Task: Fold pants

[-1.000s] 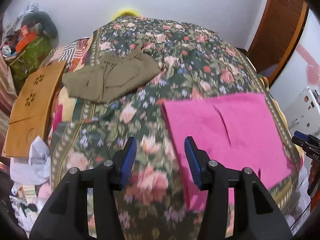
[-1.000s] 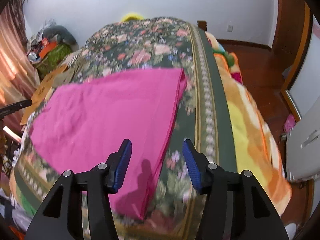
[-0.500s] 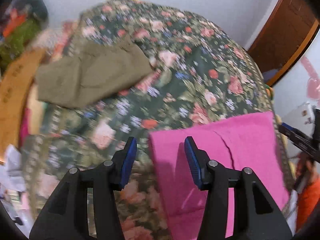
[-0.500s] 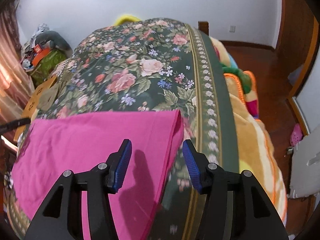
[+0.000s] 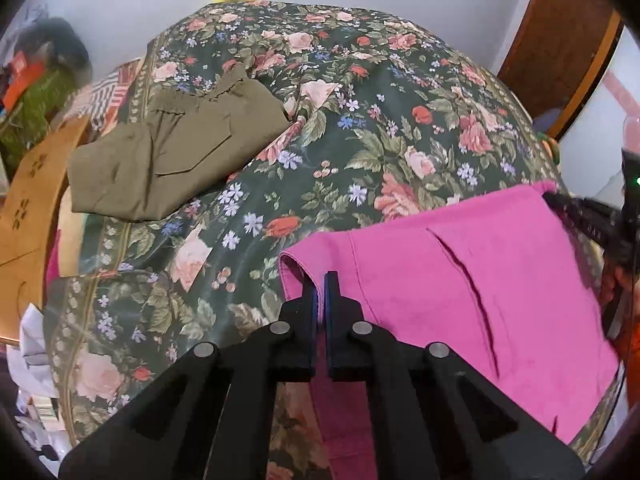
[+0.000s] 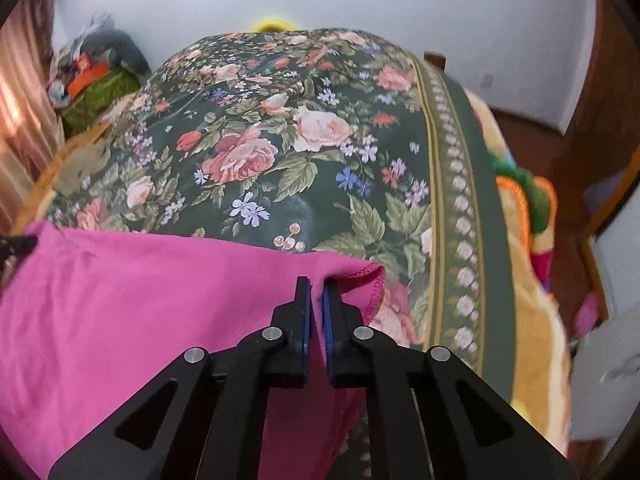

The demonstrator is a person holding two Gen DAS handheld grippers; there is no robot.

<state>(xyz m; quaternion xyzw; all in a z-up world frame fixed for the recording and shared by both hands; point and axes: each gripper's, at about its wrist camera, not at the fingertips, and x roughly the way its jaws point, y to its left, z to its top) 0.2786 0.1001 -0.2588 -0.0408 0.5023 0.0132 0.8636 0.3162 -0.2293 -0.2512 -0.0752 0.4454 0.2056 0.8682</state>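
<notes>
Pink cotton pants spread flat on floral green bedspread, at its near edge. Left tongs and right tongs, open half second ago, now clamped on far corners of pants. Fold judged ready to be lifted.

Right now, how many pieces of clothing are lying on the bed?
2. The pink pants lie at the near edge, pinched by the left gripper and right gripper. The olive garment sits folded farther back on the left. Others may be hidden.
</notes>
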